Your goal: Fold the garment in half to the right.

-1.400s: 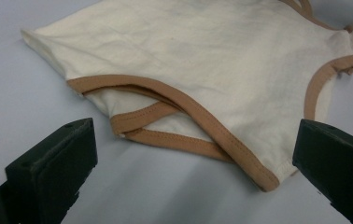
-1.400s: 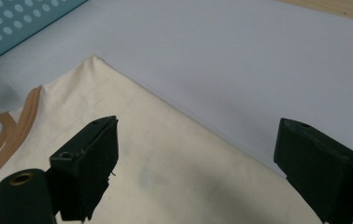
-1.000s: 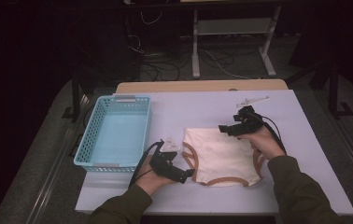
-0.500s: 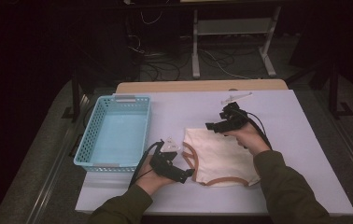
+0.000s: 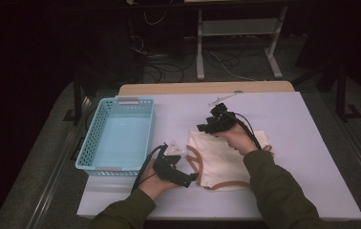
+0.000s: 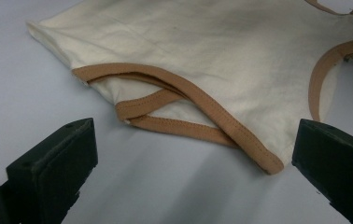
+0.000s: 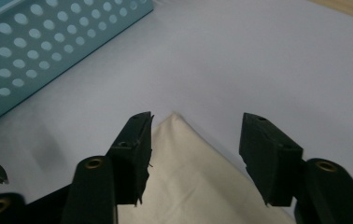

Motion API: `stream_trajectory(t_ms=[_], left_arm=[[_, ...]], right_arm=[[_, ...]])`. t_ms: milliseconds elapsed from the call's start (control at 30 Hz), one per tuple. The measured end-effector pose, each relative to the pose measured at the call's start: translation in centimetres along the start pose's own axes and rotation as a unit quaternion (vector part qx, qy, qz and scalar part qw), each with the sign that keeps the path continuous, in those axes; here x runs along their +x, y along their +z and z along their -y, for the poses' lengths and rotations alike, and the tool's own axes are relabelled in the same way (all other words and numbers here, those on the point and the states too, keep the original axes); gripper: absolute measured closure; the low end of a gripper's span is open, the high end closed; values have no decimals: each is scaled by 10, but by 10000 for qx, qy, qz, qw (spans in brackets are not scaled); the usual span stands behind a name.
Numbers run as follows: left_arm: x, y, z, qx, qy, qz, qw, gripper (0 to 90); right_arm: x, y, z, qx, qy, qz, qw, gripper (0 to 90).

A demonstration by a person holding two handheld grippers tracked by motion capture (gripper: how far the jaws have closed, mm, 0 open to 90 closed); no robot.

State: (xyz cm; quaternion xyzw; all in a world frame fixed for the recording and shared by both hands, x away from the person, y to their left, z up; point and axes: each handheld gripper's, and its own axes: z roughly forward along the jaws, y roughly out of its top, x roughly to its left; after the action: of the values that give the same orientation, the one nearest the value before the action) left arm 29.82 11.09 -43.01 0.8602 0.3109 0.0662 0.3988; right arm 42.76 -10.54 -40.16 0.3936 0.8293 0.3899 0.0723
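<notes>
Nearest to us, at the front edge of the white table [image 5: 312, 157], we hold the left gripper [image 5: 188, 180] low over the surface, its jaws spread wide with nothing between them. In the left gripper view the tan-trimmed edge of the cream garment [image 6: 202, 56] lies just ahead of those open jaws, untouched. We count one garment: it lies flat on the table right of the basket, cream cloth with tan binding along its curved openings, and we read no label or print on it.

A little farther on, our right gripper [image 5: 206, 128] sits at the garment's far left corner [image 7: 177, 122]. Its jaws have just been closing and stand about half apart; in the right gripper view the pointed corner of the cloth lies between them, but the pads do not yet press it, so it is not gripped.

To the left stands one light blue perforated basket [image 5: 89, 151], with nothing in it that we can see, and no writing shows on it.

Farther still, near the table's back edge, lies one small pale stick-like object [image 5: 222, 98], too small to identify. Beyond the table, on the dark floor, are cables [image 5: 169, 71] and a grey metal frame [image 5: 238, 28].
</notes>
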Motion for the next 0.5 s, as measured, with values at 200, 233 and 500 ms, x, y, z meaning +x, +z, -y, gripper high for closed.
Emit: stream_trajectory(t_ms=[200,233,500], left_arm=[[0,0,0,24,-24,1,10000,0],[1,0,0,62,16,-5,10000,0],[1,0,0,86,26,-16,10000,0]], right_arm=[[5,9,-3,86,-88,-58,9999,539],[6,11,-4,109,-89,-62,9999,561],[11,27,-7,298,-163,-112,9994,674]])
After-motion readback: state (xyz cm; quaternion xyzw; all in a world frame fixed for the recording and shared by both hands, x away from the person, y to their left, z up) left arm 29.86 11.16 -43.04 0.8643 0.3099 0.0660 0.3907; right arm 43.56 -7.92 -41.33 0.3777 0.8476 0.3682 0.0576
